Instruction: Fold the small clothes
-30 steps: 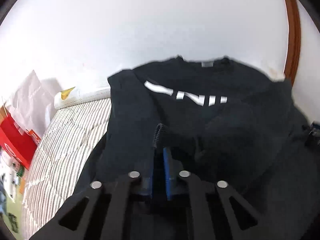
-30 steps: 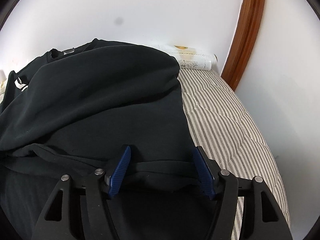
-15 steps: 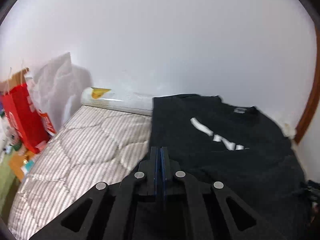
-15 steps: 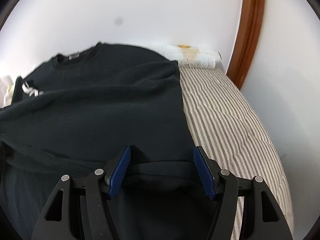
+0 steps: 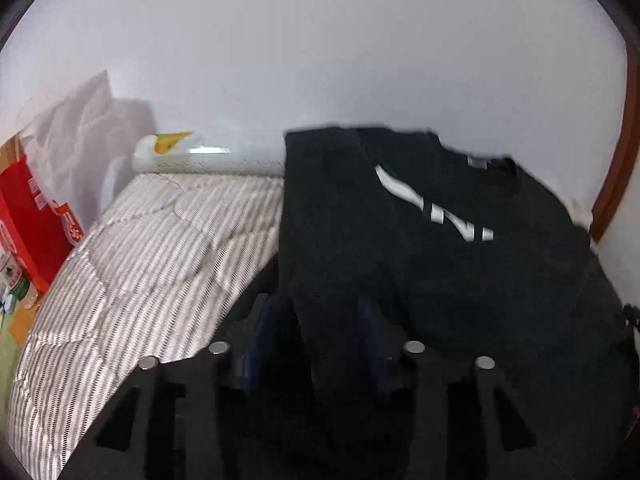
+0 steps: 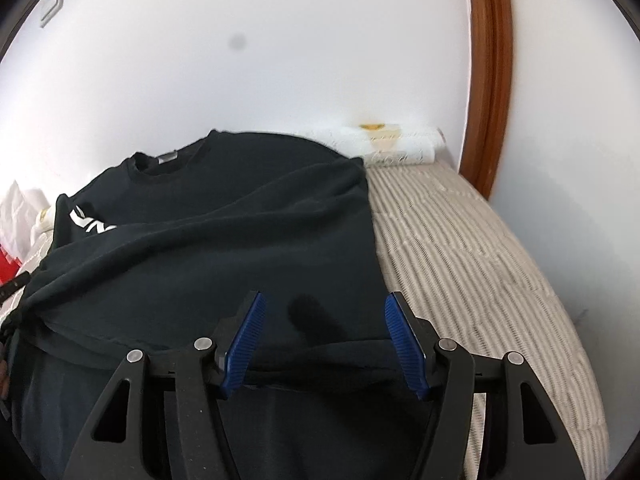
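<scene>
The black shirt (image 6: 224, 240) lies on the striped mattress (image 6: 472, 256) with its collar toward the white wall (image 6: 280, 60) and its hem toward the cameras, so its long axis runs from the grippers to the wall. Both side parts are folded inward over the chest, and only a part of the white letters (image 5: 436, 204) shows. A white roll (image 5: 208, 158) lies along the wall at the head of the mattress. A red bag (image 5: 32, 216) stands at the left side, and a brown wooden frame (image 6: 486, 80) rises at the right. The left gripper (image 5: 320, 320) is low over the near left part of the shirt, its fingers apart, with dark cloth between them; the picture is blurred there. The right gripper (image 6: 324, 332) hangs over the near right part, its blue pads (image 6: 404, 344) spread wide and gripping nothing.
</scene>
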`<state>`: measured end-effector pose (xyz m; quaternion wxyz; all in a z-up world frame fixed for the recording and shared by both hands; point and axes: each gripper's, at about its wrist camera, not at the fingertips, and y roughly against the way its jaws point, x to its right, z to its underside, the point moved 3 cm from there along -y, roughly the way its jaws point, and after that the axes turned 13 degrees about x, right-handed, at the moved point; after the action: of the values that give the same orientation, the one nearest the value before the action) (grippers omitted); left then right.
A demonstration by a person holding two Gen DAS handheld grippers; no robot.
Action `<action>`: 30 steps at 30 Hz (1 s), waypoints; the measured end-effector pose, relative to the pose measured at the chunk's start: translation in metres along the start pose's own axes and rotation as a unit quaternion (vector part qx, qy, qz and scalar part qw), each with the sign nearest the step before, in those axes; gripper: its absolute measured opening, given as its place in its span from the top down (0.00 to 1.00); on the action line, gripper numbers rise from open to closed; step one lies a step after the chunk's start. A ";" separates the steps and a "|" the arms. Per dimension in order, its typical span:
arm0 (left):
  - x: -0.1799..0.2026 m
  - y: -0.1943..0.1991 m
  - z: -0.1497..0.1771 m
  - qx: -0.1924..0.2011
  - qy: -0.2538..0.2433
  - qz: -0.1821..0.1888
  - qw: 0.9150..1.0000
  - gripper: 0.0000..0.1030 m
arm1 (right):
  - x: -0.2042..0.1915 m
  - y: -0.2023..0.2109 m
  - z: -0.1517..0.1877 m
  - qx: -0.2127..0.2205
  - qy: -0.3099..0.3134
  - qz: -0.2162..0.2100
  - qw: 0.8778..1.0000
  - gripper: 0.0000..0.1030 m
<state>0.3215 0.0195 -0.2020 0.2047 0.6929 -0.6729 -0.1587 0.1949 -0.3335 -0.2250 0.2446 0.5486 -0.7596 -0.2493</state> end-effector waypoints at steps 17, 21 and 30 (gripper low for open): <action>0.004 -0.004 0.004 -0.012 -0.017 -0.023 1.000 0.58 | 0.003 -0.014 0.009 -0.026 -0.005 0.025 0.999 0.54; 0.002 -0.004 0.004 -0.014 -0.009 -0.020 1.000 0.58 | 0.002 -0.015 0.010 -0.030 0.002 0.025 0.999 0.54; 0.006 0.005 0.000 0.003 -0.009 0.007 1.000 0.59 | 0.002 -0.013 0.009 -0.028 0.003 0.023 0.999 0.54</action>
<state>0.3177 0.0139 -0.1996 0.1977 0.6872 -0.6801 -0.1619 0.1972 -0.3379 -0.2400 0.2680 0.5243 -0.7641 -0.2635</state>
